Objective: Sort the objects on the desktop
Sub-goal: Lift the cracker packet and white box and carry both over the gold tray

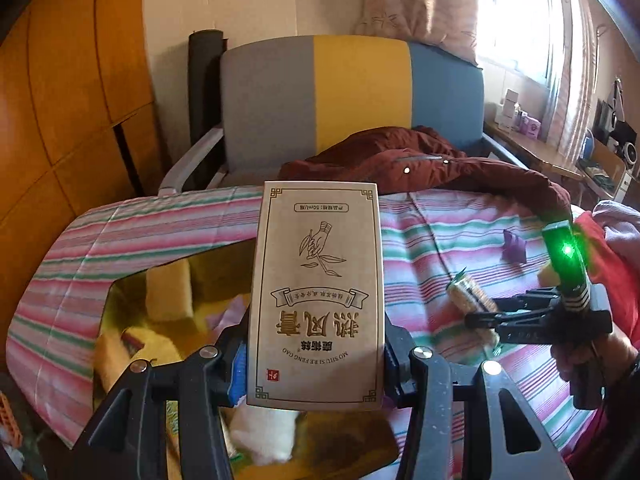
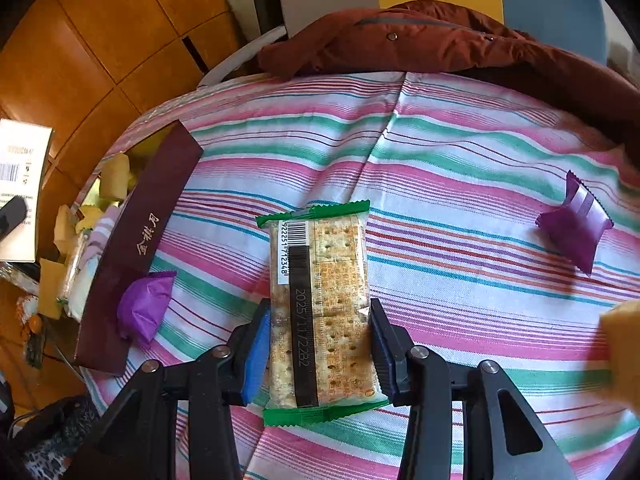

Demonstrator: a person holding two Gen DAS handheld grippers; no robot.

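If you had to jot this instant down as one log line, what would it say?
left gripper: shut on tan box | right gripper: shut on cracker packet | both over striped cloth | purple packets loose

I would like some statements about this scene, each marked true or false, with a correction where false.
1. The left tool holds a tan cardboard box. True.
2. The right tool holds a purple candy. False: it grips a cracker packet with green ends.
3. A reddish-brown jacket lies at the far edge of the striped cloth. True.
4. The dark brown storage box is empty. False: yellow and pale items lie inside it.
5. One purple wrapped candy rests against the storage box. True.
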